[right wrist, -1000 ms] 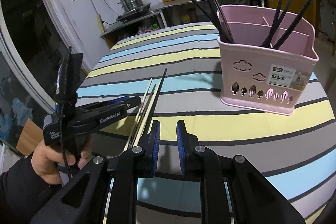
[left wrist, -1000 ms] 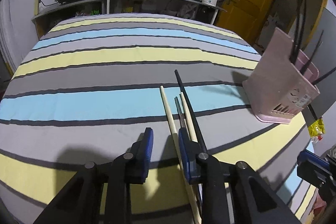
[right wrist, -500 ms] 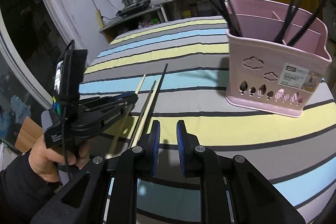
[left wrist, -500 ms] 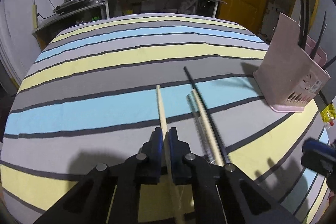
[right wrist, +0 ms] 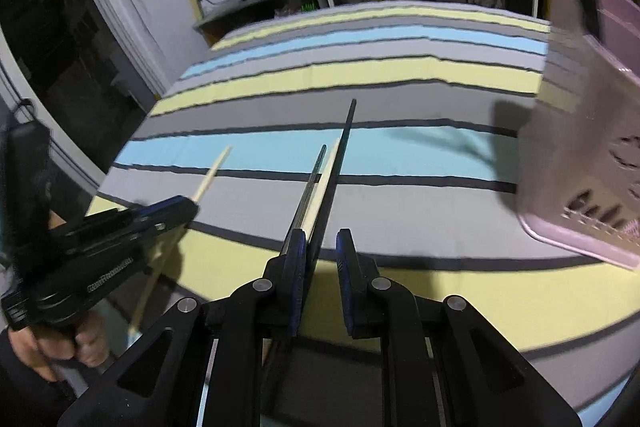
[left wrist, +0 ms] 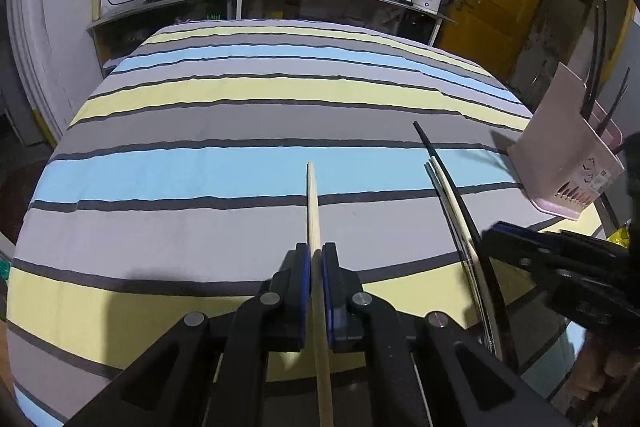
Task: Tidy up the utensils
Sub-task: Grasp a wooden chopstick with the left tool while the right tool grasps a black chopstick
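left gripper (left wrist: 316,263) pinching a wooden chopstick (left wrist: 313,203) over the table (left wrist: 200,131) — right gripper (right wrist: 322,247) spread around three loose chopsticks (right wrist: 320,183) (not gripping). pink basket (left wrist: 560,155) holds some; four left.

Dim indoor light, fisheye warp, motion blur

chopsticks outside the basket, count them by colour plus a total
Pale wooden chopsticks: 2, one clamped in the left gripper, one lying on the striped cloth
Black chopstick: 1
Grey chopstick: 1
Total: 4
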Available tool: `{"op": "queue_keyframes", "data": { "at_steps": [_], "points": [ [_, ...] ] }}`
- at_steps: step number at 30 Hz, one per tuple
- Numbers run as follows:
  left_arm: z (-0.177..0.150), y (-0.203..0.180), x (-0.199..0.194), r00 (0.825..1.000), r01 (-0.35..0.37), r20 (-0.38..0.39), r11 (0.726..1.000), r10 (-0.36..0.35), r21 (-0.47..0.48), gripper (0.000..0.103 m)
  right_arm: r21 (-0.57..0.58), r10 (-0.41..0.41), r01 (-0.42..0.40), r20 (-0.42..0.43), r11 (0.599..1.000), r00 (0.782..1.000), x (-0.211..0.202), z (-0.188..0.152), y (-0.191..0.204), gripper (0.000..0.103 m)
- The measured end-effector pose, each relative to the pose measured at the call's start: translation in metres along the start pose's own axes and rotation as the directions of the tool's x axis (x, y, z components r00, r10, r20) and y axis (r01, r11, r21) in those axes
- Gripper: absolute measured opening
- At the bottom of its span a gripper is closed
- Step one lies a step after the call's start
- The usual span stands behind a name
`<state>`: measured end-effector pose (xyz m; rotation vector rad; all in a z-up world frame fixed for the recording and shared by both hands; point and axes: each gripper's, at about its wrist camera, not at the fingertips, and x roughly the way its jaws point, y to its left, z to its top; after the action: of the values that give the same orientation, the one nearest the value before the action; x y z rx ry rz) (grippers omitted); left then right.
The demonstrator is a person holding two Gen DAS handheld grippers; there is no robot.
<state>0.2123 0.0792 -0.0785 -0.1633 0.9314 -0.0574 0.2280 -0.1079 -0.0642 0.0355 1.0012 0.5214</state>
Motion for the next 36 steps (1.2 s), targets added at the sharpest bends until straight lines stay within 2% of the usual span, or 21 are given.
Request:
{"op": "queue_keyframes", "data": {
  "at_steps": [5, 12, 19, 28, 36],
  "points": [
    [0.001, 0.002, 0.001, 1.000, 0.005, 0.004, 1.000, -0.005, -0.005, 0.006, -0.021, -0.018, 0.018, 0.000, 1.000, 1.000, 0.009, 0.003, 0.000, 0.016],
    [0.006, 0.003, 0.004, 1.000, 0.019, -0.005, 1.000, -0.019, -0.018, 0.006, 0.015, -0.039, 0.039, -0.004, 0.999, 0.999, -0.001, -0.001, -0.012, 0.016],
    [0.017, -0.003, 0.013, 1.000, -0.008, -0.020, 1.000, 0.008, 0.028, 0.006, -0.006, -0.071, 0.071, -0.015, 0.997, 0.997, 0.011, 0.018, -0.009, 0.016],
    [0.021, -0.003, 0.017, 1.000, -0.003, -0.015, 0.999, 0.003, 0.043, 0.006, 0.007, -0.091, 0.091, -0.015, 0.996, 0.996, 0.031, 0.044, -0.015, 0.016],
    [0.030, -0.006, 0.023, 1.000, -0.010, -0.026, 0.997, 0.012, 0.074, 0.006, -0.002, -0.106, 0.106, -0.016, 0.994, 0.994, 0.037, 0.049, -0.013, 0.015]
  ]
}}
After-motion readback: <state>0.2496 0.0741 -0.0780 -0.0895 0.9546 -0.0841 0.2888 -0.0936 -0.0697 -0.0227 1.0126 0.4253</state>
